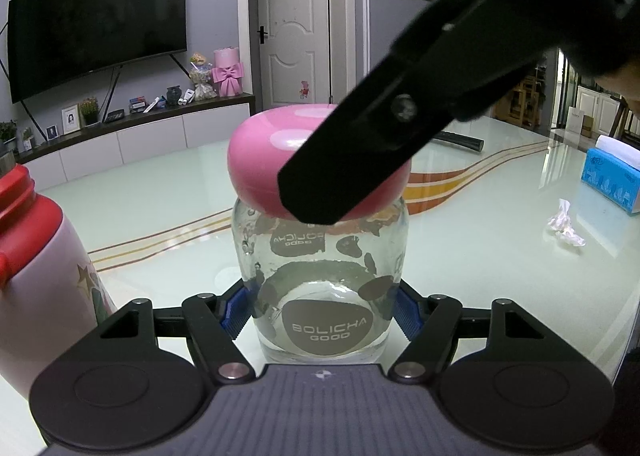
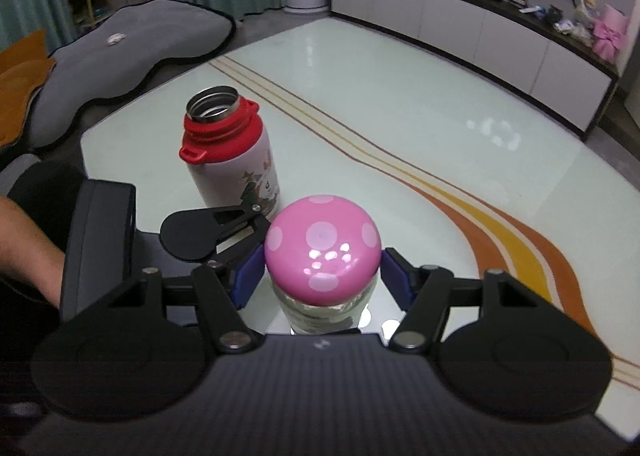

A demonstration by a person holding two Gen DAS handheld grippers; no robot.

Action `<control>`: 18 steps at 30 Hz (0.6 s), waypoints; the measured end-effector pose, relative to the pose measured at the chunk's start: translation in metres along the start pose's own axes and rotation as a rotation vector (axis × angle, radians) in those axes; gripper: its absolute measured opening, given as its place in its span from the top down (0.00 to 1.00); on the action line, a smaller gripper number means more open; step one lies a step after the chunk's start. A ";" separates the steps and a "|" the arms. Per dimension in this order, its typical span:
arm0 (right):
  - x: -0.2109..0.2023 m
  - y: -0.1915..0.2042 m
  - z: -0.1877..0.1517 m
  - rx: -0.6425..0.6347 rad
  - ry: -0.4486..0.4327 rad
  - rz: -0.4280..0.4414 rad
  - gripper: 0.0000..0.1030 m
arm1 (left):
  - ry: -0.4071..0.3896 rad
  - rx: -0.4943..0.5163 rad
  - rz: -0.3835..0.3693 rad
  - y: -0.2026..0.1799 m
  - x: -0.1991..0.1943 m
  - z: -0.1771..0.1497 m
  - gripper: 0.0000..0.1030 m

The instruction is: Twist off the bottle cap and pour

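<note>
Clear glass bottle with grey BOLICHA patches [image 1: 320, 288] stands upright on the glossy pale-green glass table [image 2: 400, 104], near its front edge. Left hand-held gripper [image 1: 320, 312] clenches the bottle's lower body, blue pads pressed on both sides. Round pink polka-dot mushroom-shaped cap [image 2: 322, 242] is still seated on the bottle neck. Right hand-held gripper [image 2: 322, 276] comes in from above, its blue pads flanking the cap; left pad looks touching, right pad shows a slim gap, so not clamped yet, reads as released or closing. Pink-white insulated flask with red collar and open steel mouth [image 2: 230, 148] stands just behind-left of the bottle, lid off, likely the pour target. Step in hand: getting hold of the cap before unscrewing. Next move calls for closing squarely on the cap rim, then twisting while the left holds the bottle steady. Smooth domed cap may slip.
</note>
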State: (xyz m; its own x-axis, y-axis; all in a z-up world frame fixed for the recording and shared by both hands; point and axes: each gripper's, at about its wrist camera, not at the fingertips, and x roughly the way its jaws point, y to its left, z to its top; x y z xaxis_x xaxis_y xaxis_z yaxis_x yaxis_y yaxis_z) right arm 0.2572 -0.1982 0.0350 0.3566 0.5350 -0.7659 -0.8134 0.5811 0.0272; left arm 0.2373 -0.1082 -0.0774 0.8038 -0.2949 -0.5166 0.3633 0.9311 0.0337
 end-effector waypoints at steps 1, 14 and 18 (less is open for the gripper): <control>0.000 0.000 0.000 -0.004 0.000 0.000 0.38 | 0.000 0.000 0.000 0.001 0.001 0.001 0.29; 0.002 -0.002 0.001 -0.042 0.049 0.003 0.25 | 0.000 0.001 -0.002 0.005 0.004 0.003 0.29; -0.004 -0.006 -0.003 0.034 0.017 -0.016 0.25 | 0.001 0.002 -0.002 0.003 0.004 0.002 0.29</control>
State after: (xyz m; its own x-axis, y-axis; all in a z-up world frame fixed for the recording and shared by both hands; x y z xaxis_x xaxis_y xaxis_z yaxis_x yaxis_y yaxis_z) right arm 0.2593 -0.2060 0.0356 0.3612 0.5152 -0.7773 -0.7917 0.6099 0.0363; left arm 0.2420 -0.1072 -0.0777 0.8027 -0.2966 -0.5175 0.3660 0.9300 0.0347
